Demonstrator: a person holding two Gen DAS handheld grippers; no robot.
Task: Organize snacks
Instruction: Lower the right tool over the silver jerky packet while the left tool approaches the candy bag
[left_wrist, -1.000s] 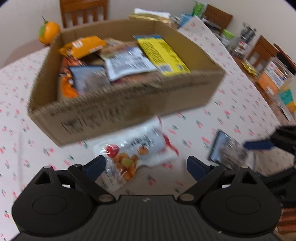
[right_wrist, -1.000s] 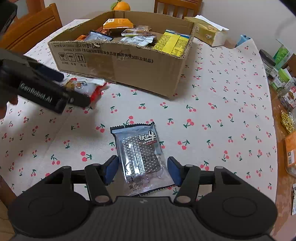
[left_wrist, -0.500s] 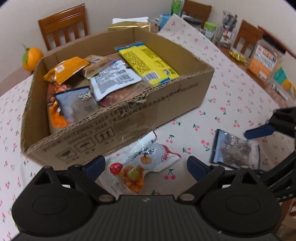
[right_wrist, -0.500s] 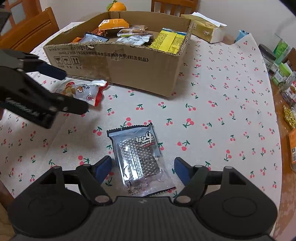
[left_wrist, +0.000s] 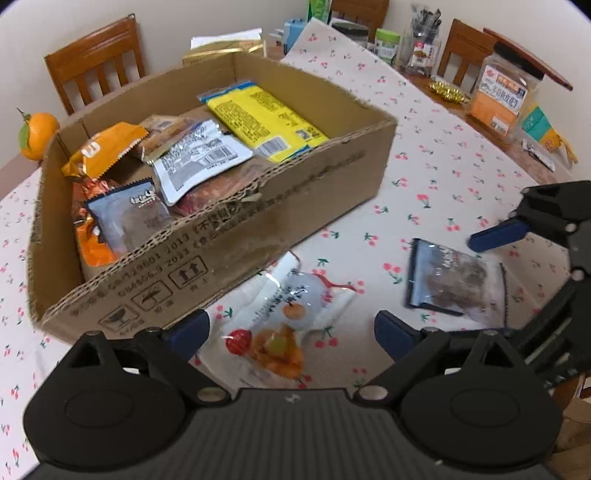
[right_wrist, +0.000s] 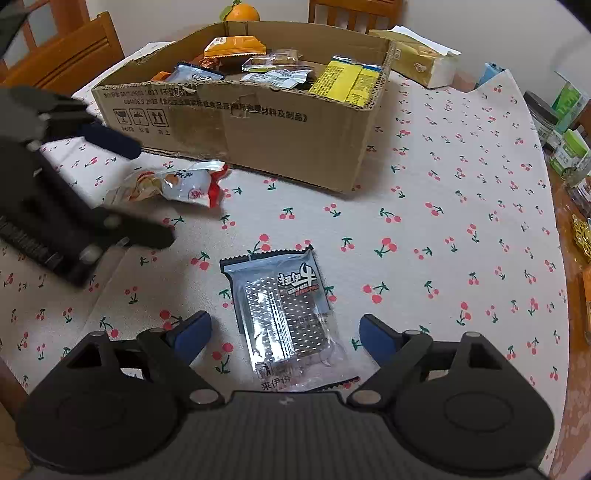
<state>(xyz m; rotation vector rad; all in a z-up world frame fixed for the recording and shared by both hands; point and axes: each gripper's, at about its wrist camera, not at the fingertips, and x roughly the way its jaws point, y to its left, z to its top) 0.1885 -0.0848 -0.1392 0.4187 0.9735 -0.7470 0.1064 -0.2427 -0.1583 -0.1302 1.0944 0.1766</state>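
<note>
The right tool (right_wrist: 284, 332) is opening its jaws around the grey snack pack (right_wrist: 284, 314) lying flat on the worktop (right_wrist: 443, 221), pads clear. The left tool (left_wrist: 291, 328) stands wide over the fruit snack bag (left_wrist: 284, 325) beside the cardboard box (left_wrist: 258, 229).

Wooden chairs (left_wrist: 98, 70) (pale wall (left_wrist: 55, 26))

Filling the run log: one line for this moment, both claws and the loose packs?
left claw: open over fruit snack pack | right claw: opening, silver-blue pack between pads, untouched | box: part-filled
</note>
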